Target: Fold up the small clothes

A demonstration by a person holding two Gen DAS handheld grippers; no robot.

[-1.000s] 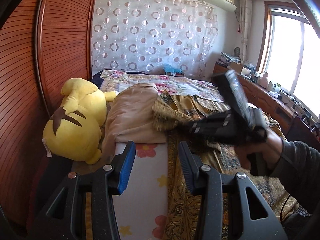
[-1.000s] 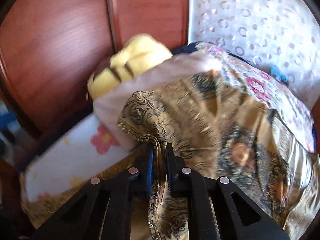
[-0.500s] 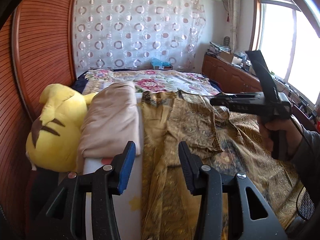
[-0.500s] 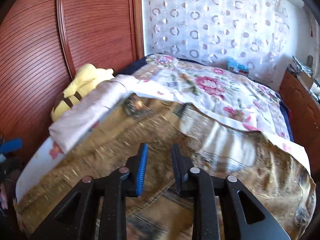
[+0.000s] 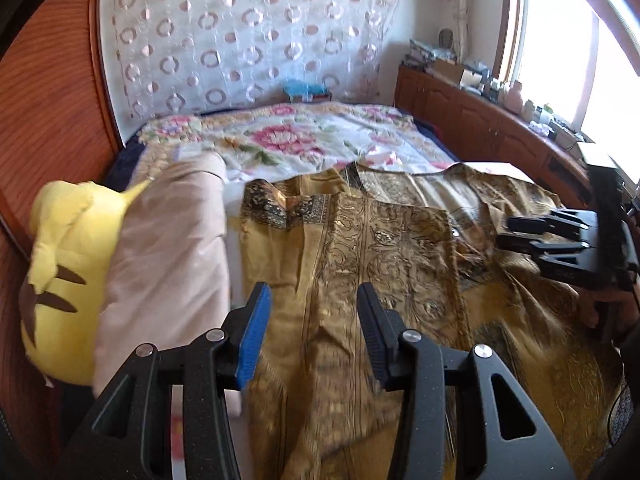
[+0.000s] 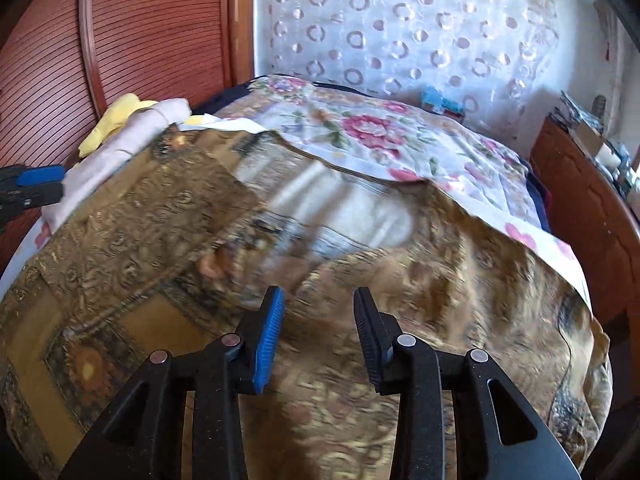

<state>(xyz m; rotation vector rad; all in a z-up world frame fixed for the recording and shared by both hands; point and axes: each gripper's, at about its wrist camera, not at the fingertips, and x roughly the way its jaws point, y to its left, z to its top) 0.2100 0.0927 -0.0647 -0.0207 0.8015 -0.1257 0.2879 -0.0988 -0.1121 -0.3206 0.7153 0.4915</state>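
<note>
Both claws are now hanging spread and empty — right claw [image 6: 316,316] having let go of the gold garment [image 5: 384,248], lying flat on the bed [image 5: 304,140]. Next fold: gripping an edge near 9 o'clock.

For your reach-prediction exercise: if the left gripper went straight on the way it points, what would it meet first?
Probably the gold patterned garment spread on the bed: the open left gripper points at it, though depth is unclear.

Glossy gold patterned cloth garment [image 5: 380,248], ribbed wood panel [image 6: 160,32]
</note>
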